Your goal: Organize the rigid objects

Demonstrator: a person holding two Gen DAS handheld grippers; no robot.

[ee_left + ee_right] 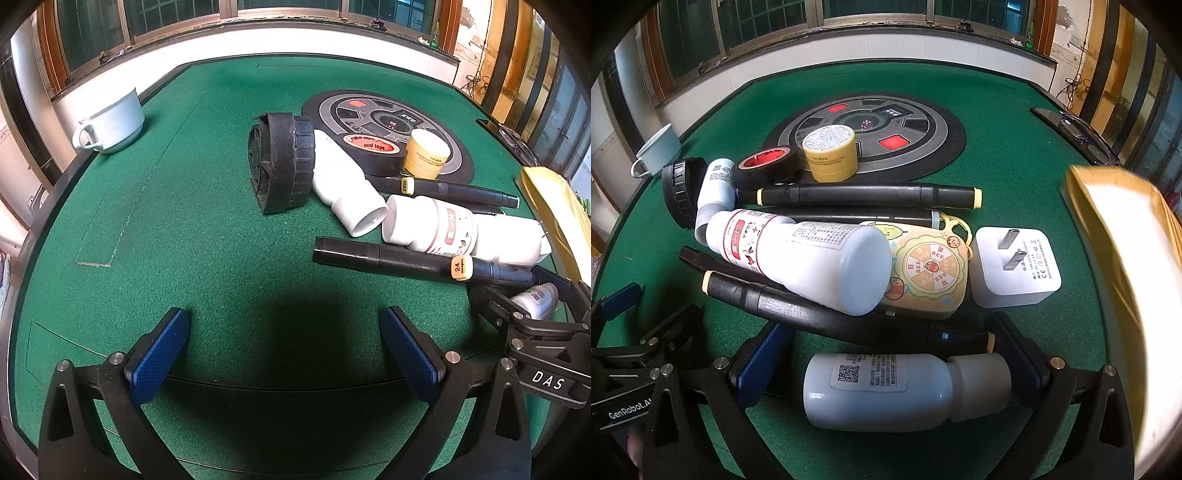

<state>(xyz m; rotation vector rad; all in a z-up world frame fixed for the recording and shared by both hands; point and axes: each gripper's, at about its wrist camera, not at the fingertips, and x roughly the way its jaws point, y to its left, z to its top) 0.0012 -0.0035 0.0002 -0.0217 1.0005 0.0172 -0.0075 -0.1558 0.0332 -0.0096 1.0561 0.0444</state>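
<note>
Left wrist view. Left gripper [284,347]: jaws spread wide, nothing between them, low over bare green felt table [207,229] at lower centre; judged waiting while the other side works. White cup [112,123], upper left, stands well apart from the rest. Black ribbed cap [282,162] on its edge at centre, touching a white pipe elbow [345,184]. Right of these: black tape roll [371,151], yellow tape roll [426,153], large white bottle [465,232] lying flat, 1 black marker [406,258] across its front. All crowd the right half, apparently gathered for sorting.

Right wrist view. Right gripper [890,369]: jaws open, straddling a small white bottle [886,391] lying crosswise at bottom centre; pads just beside its ends, contact not certain. Judged the next item for pickup. Shown only here: charger plug [1015,267], cartoon-printed case [927,273], at least 3 markers, and a blurred yellow tray [1115,236] at right edge, likely the destination.
</note>
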